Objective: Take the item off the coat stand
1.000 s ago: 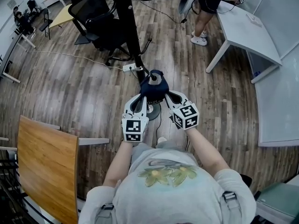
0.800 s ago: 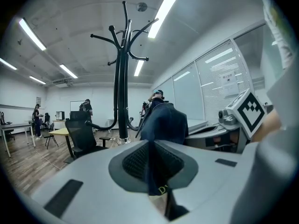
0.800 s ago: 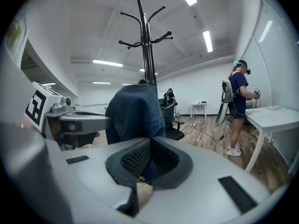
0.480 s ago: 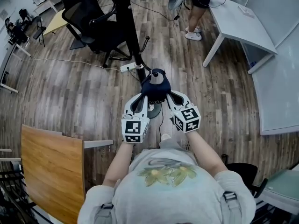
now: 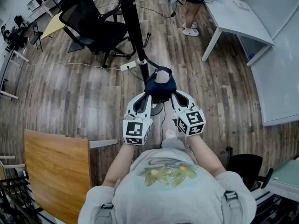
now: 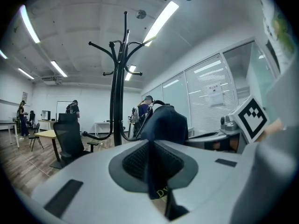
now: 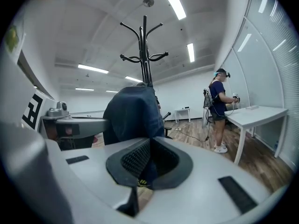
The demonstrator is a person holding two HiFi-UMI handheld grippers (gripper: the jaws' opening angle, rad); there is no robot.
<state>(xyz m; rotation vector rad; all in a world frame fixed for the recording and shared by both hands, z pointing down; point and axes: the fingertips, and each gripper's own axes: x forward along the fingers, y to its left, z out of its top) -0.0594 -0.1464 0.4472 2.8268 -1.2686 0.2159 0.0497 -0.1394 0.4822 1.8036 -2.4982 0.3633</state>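
A dark navy fabric item (image 5: 160, 84), perhaps a cap, hangs between my two grippers just in front of the black coat stand's pole (image 5: 134, 31). My left gripper (image 5: 148, 98) is shut on its left edge, and my right gripper (image 5: 174, 97) is shut on its right edge. In the left gripper view the fabric (image 6: 164, 124) rises from the closed jaws of the left gripper (image 6: 150, 171), with the coat stand (image 6: 117, 78) behind it. The right gripper view shows the fabric (image 7: 133, 115) pinched in the right gripper (image 7: 148, 164), the stand (image 7: 145, 55) beyond. Whether the item still touches a hook is unclear.
A black office chair (image 5: 88, 24) stands left of the pole, with a power strip (image 5: 128, 67) and cable on the wooden floor. A white table (image 5: 238, 17) and a standing person (image 5: 194, 3) are at the upper right. A wooden tabletop (image 5: 56, 171) lies at lower left.
Both grippers have risen together with the navy item, carrying it upward in the head view. Both stay shut on the fabric.
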